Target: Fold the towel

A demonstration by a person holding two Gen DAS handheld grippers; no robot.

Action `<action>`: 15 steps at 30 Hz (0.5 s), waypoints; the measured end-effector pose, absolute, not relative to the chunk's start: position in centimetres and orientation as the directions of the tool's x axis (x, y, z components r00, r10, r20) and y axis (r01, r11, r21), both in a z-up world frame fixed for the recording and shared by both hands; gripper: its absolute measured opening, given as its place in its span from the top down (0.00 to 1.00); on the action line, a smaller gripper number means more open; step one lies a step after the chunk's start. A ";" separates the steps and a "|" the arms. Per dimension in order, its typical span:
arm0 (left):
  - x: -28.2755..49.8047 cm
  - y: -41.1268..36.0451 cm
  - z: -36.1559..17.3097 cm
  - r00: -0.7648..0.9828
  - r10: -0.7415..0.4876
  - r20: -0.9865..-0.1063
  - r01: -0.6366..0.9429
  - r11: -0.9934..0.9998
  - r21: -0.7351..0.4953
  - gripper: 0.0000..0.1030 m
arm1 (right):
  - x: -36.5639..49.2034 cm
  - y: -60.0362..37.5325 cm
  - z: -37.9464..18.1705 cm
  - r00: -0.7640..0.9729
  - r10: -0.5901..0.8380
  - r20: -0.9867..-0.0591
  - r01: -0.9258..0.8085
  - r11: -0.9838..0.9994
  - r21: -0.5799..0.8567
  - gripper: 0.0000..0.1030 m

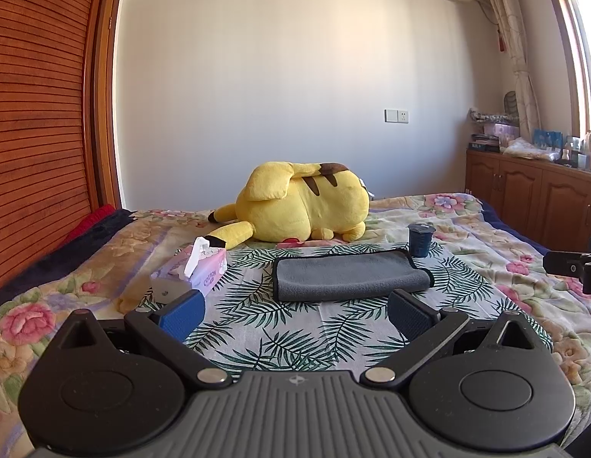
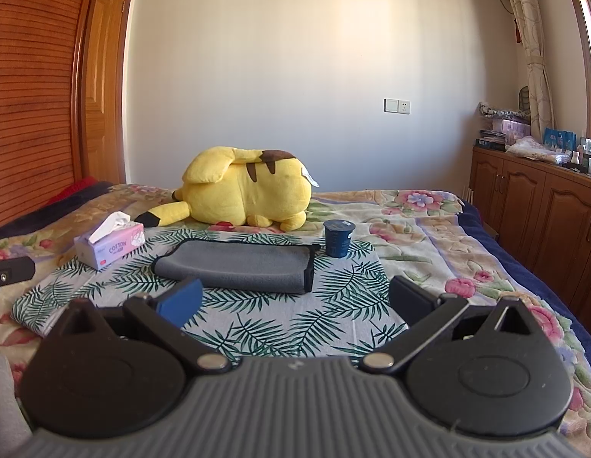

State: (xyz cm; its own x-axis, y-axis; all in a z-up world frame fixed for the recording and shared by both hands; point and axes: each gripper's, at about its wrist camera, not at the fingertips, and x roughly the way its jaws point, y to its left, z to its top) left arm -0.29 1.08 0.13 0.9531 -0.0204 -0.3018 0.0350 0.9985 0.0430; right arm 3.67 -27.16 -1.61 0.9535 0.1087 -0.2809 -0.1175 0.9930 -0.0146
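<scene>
A grey towel (image 1: 349,276) with a dark hem lies folded on a leaf-print cloth (image 1: 295,324) spread over the bed. In the right wrist view the same towel (image 2: 238,263) sits ahead and slightly left, its hemmed edges at the right end. My left gripper (image 1: 295,311) is open, just short of the towel's near edge, with nothing between its fingers. My right gripper (image 2: 293,297) is open too, a little back from the towel and empty.
A pink tissue box (image 1: 198,273) stands left of the towel. A dark blue cup (image 1: 420,239) stands at its far right corner. A yellow plush toy (image 1: 299,202) lies behind. Wooden cabinets (image 2: 543,213) line the right wall, a slatted wardrobe (image 1: 36,114) the left.
</scene>
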 end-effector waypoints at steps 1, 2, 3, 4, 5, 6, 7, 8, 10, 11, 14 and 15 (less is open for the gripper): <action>-0.3 1.1 0.1 0.953 -0.021 -0.302 0.035 0.999 0.042 0.16 | 3.7 -27.2 -1.6 0.954 0.109 -0.281 -0.118 0.993 -0.015 0.00; -0.3 1.1 0.1 0.953 -0.022 -0.302 0.036 0.998 0.041 0.16 | 3.7 -27.2 -1.6 0.953 0.109 -0.281 -0.118 0.993 -0.015 0.00; -0.3 1.1 0.1 0.953 -0.022 -0.302 0.036 0.998 0.042 0.16 | 3.6 -27.2 -1.6 0.953 0.109 -0.281 -0.118 0.993 -0.015 0.00; -0.3 1.0 0.1 0.953 -0.020 -0.302 0.035 0.998 0.044 0.16 | 3.6 -27.2 -1.6 0.954 0.109 -0.281 -0.118 0.993 -0.015 0.00; -0.3 1.1 0.1 0.953 -0.020 -0.302 0.035 0.998 0.044 0.16 | 3.6 -27.2 -1.6 0.954 0.109 -0.281 -0.118 0.993 -0.015 0.00; -0.4 1.0 0.1 0.953 -0.020 -0.302 0.035 0.998 0.045 0.16 | 3.6 -27.2 -1.6 0.953 0.109 -0.281 -0.118 0.993 -0.015 0.00; -0.4 1.0 0.1 0.953 -0.020 -0.301 0.035 0.998 0.044 0.16 | 3.6 -27.2 -1.6 0.954 0.108 -0.281 -0.117 0.993 -0.015 0.00; -0.4 1.0 0.1 0.953 -0.020 -0.301 0.035 0.998 0.044 0.16 | 3.6 -27.2 -1.6 0.954 0.109 -0.280 -0.118 0.993 -0.015 0.00; -0.4 1.0 0.1 0.953 -0.020 -0.301 0.035 0.998 0.045 0.16 | 3.6 -27.2 -1.6 0.954 0.108 -0.281 -0.117 0.993 -0.015 0.00; -0.4 1.0 0.1 0.953 -0.020 -0.302 0.035 0.998 0.045 0.16 | 3.6 -27.2 -1.6 0.954 0.109 -0.281 -0.118 0.993 -0.015 0.00; -0.4 1.0 0.1 0.953 -0.019 -0.301 0.035 0.998 0.048 0.16 | 3.6 -27.2 -1.6 0.954 0.109 -0.281 -0.117 0.993 -0.015 0.00; -0.4 1.0 0.1 0.953 -0.019 -0.301 0.035 0.998 0.047 0.16 | 3.6 -27.2 -1.6 0.953 0.109 -0.281 -0.118 0.993 -0.015 0.00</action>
